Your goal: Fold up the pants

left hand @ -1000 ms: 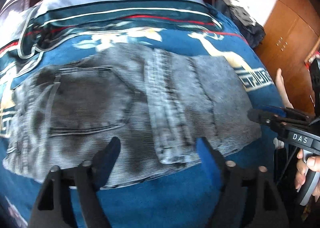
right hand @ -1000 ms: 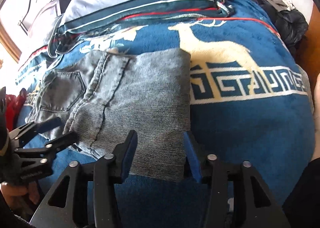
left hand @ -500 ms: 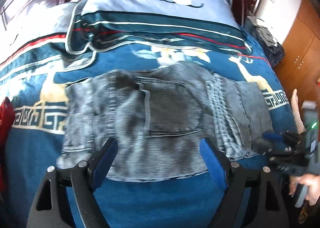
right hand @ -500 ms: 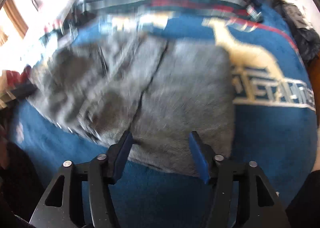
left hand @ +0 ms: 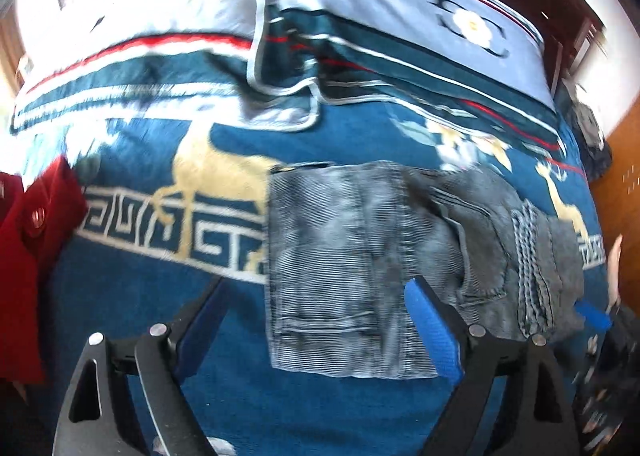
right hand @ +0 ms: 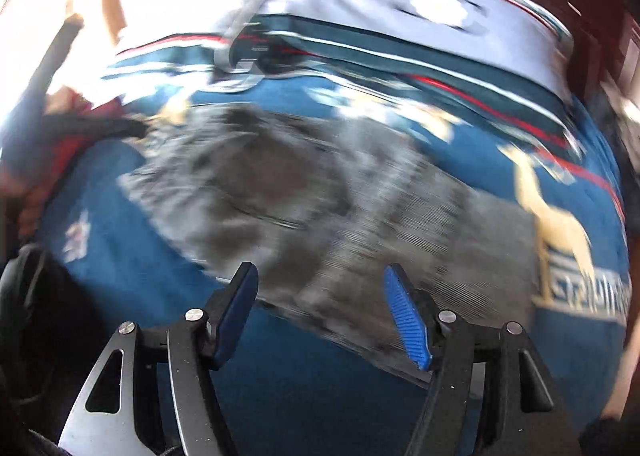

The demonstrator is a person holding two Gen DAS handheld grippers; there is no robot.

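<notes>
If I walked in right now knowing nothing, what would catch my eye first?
Probably the grey jeans, folded into a flat band across the middle of a bright blue blanket patterned with golden deer. Near the camera, the left gripper gapes open, nothing between its blue pads. A red cloth lies at the left edge.

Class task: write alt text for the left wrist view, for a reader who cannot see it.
Grey jeans lie folded on a blue patterned blanket, pillows behind. The left gripper hovers open above their near edge, holding nothing; a red garment sits far left.
</notes>
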